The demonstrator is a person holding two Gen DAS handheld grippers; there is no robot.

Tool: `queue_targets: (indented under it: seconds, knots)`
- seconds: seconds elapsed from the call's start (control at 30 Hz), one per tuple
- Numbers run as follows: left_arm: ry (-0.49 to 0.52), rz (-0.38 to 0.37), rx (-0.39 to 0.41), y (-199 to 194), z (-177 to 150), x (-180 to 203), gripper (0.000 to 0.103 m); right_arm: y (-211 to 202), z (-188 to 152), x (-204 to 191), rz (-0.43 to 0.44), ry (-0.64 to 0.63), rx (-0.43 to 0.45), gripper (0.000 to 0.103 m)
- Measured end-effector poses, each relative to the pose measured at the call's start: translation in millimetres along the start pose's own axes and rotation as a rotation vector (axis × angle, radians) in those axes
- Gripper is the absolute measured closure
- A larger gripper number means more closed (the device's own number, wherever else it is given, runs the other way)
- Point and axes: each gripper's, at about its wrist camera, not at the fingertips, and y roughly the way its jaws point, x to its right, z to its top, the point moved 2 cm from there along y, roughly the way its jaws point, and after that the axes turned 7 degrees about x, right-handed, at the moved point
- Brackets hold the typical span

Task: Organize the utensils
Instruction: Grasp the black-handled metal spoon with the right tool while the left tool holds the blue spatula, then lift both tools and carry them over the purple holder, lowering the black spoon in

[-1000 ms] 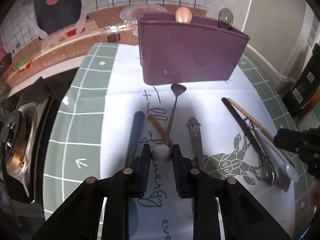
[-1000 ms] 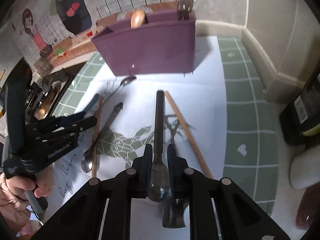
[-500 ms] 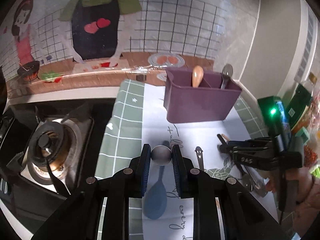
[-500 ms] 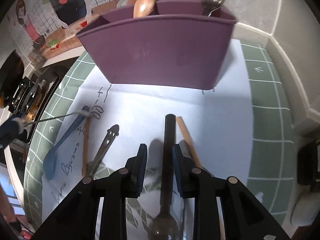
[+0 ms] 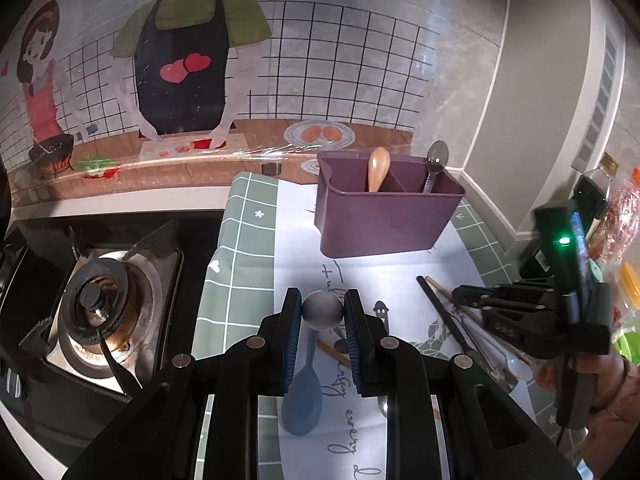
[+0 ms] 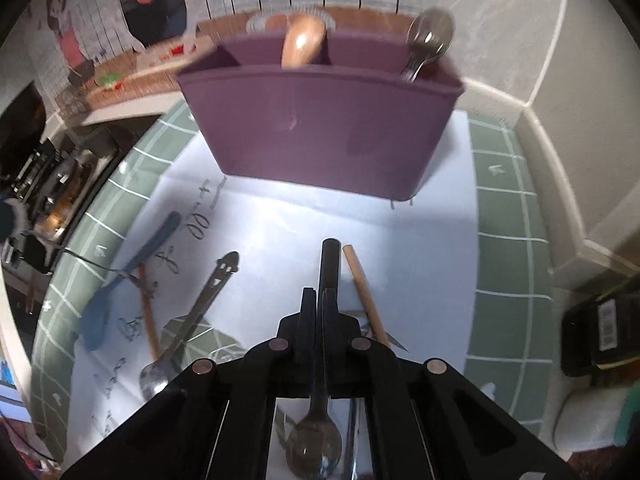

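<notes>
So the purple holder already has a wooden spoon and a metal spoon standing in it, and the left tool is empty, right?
Not quite: the left tool grips a metal spoon by its bowl, as the left wrist view shows. The purple holder does hold a wooden spoon and a metal one.

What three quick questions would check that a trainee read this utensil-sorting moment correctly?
1. True or false: the purple caddy is empty.
2. What is the right gripper shut on? A) a wooden chopstick B) the black-handled spoon C) the blue spoon
3. What sits between the pads of the left gripper?

Key
1. False: a wooden spoon and a metal spoon stand in it.
2. B; its jaws have just been closing, with the handle between them.
3. The round end of a metal utensil, clamped and lifted off the mat.
</notes>
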Motion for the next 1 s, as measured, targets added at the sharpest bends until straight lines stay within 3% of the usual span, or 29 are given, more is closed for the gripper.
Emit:
queue_targets:
  seconds: [0.23,0.37,0.53,0.6,0.67,0.73,0.77,0.87,1.0]
  knots:
    - [0.002,-0.039,0.012,-12,6,4,0.081,-40,-5,4,0.054,0.026,0.056,0.100]
    - [0.000,-0.045,0.002,-13,4,5,0.081,-18,-9,4,0.067,0.026,-0.005,0.097]
    - [0.001,-0.045,-0.009,-15,1,7,0.081,21,-7,0,0.024,0.011,-0.049,0.097]
    - [0.000,-0.045,-0.014,-15,-1,7,0.081,33,-3,-3,0.005,-0.011,-0.067,0.089]
    - [-0.001,-0.040,-0.019,-15,-2,6,0.081,44,-1,-6,-0.029,-0.040,-0.071,0.072]
    - [-0.006,-0.038,-0.023,-15,-3,5,0.081,49,-1,-7,-0.039,-0.052,-0.075,0.075]
    - [-0.009,-0.037,-0.025,-15,-4,4,0.081,48,-2,-7,-0.036,-0.050,-0.077,0.092]
    - [-0.013,-0.035,-0.025,-16,-5,4,0.081,40,-2,-5,-0.032,-0.045,-0.069,0.092]
    - [-0.012,-0.044,-0.018,-20,-4,6,0.081,-2,-1,2,0.004,0.007,0.031,0.092]
